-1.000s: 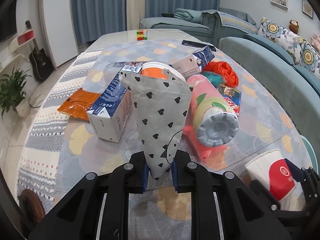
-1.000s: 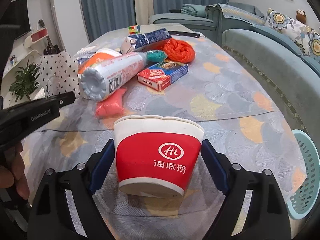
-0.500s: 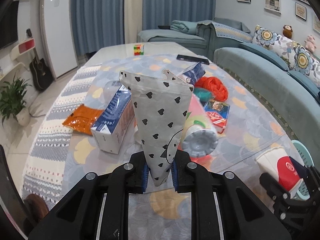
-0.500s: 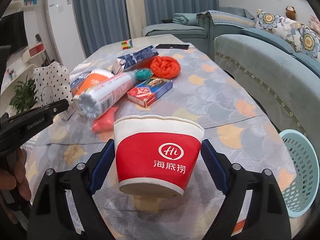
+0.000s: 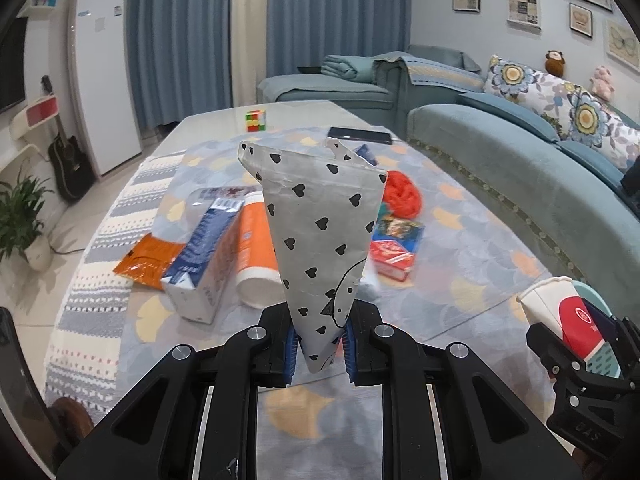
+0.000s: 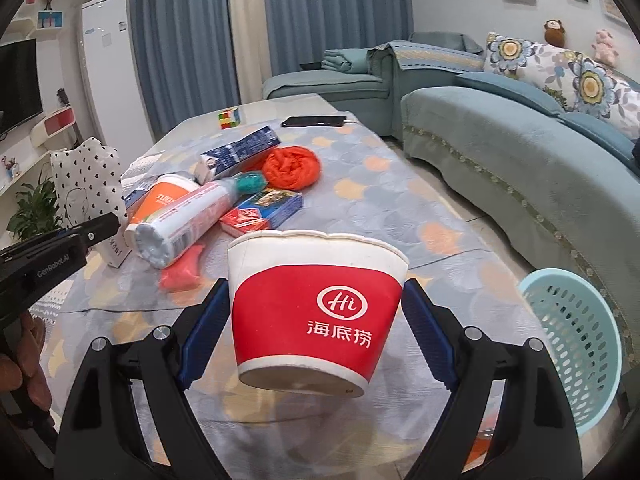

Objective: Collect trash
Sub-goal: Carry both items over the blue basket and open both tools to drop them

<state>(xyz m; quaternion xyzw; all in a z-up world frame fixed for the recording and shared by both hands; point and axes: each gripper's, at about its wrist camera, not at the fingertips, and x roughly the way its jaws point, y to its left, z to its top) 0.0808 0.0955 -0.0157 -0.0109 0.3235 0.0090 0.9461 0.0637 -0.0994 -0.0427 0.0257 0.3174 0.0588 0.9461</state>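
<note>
above the table's near edge: both grippers hang lifted, each loaded.
left gripper (image 5: pixel 318 350): blue pads pinched together on the bottom corner of the bag (image 5: pixel 320 236), which stands upright, long axis vertical, mouth at the top, part open.
right gripper (image 6: pixel 316 320): fingers spread wide and pressed against both sides of the cup (image 6: pixel 316 304), clear of the table (image 6: pixel 460 216), tilted with its base toward the camera.
key relation: bag lies to the left of the cup, its mouth about level with or higher than the cup (seen from the right wrist at (image 6: pixel 86 184)); the basket (image 6: pixel 576 344) sits low to the right, off the table edge, nearer the right gripper. i judge the cup goes to one of the two; which cannot be told.
next need: if the bag, the cup must rise over its mouth and swing left; if the basket, a short drop right.
beyond, on the table: carton (image 5: pixel 204 264), orange tub (image 5: pixel 256 252), bottle (image 6: pixel 184 220), pink wrapper (image 6: pixel 182 272), red box (image 5: pixel 394 246), orange net (image 5: pixel 402 194), all uncollected.
far end: cube (image 5: pixel 256 121), phone (image 5: pixel 360 134).
change from a second ago: both grippers have risen and pulled back, the pile looks smaller and farther, and more of the basket shows; both grips unchanged.
</note>
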